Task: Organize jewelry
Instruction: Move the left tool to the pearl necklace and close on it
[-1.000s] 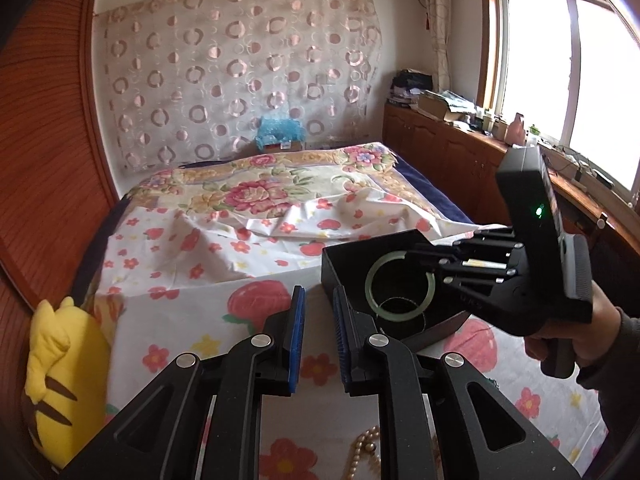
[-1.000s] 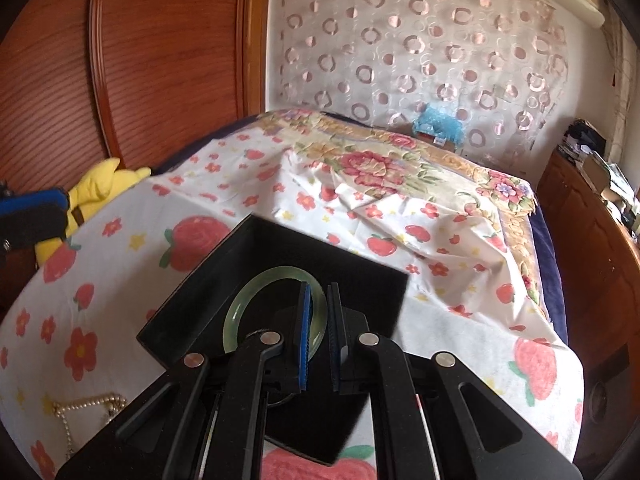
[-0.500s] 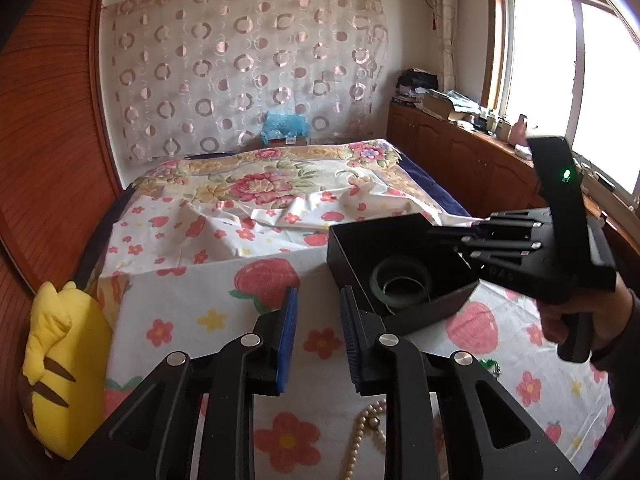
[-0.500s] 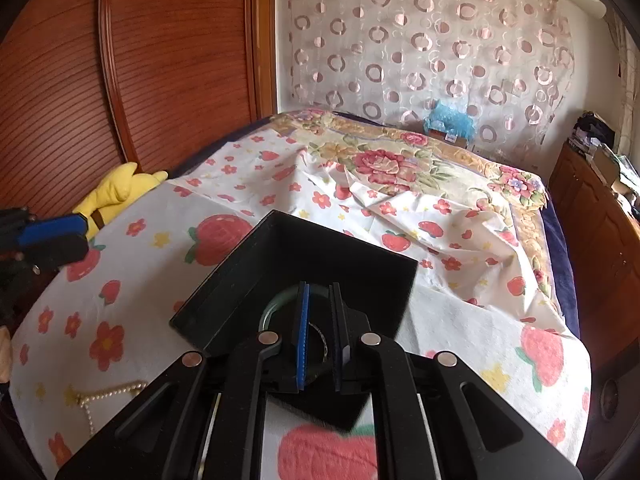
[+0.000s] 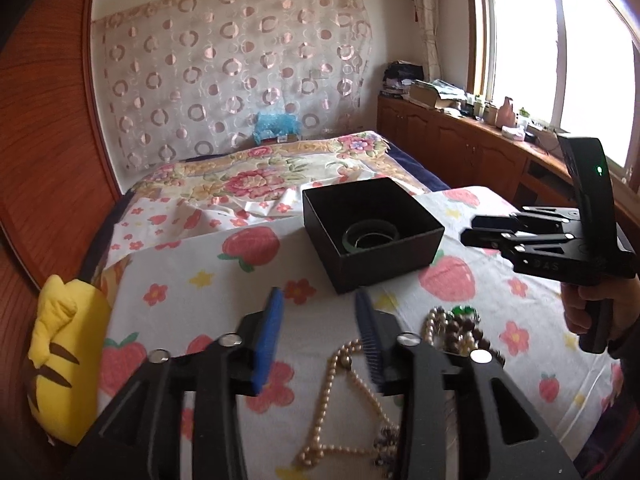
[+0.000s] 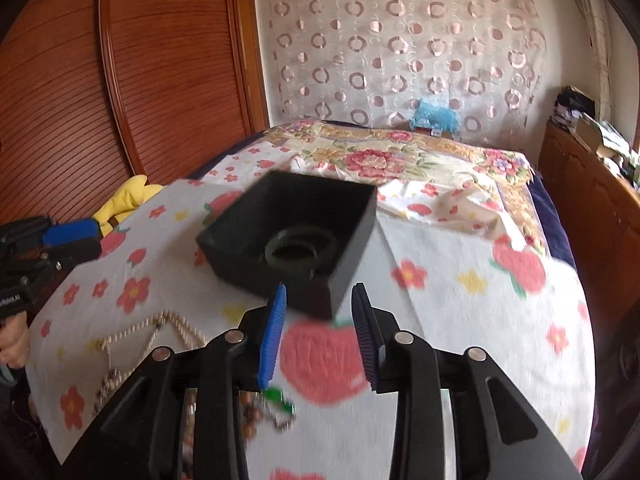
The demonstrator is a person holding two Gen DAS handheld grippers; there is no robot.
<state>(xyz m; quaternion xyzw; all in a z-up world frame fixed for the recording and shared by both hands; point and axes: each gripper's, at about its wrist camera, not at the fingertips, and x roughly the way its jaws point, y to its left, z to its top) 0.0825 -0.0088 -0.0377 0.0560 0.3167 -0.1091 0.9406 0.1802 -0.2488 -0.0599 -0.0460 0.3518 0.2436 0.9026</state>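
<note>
A black open box [image 5: 400, 256] stands on the strawberry-print sheet, with a green jade bangle [image 5: 371, 237] lying in it. The box [image 6: 352, 240] and bangle [image 6: 301, 246] also show in the right wrist view. My left gripper [image 5: 319, 334] is open and empty, just above a pearl necklace [image 5: 332, 384]. A heap of brown beads and a green piece [image 5: 456, 326] lies to its right. My right gripper [image 6: 320, 332] is open and empty, drawn back from the box's near corner; it shows from the side in the left wrist view [image 5: 476, 232].
A yellow plush toy [image 5: 64, 356] lies at the bed's left edge by the wooden headboard [image 5: 44, 152]. Wooden cabinets [image 5: 460, 148] with clutter run along the right under the window. The pearl necklace [image 6: 160, 328] and beads [image 6: 260, 412] show in the right wrist view.
My right gripper opened, left the bangle in the box and pulled back out. My left gripper opened and drew back toward the necklace.
</note>
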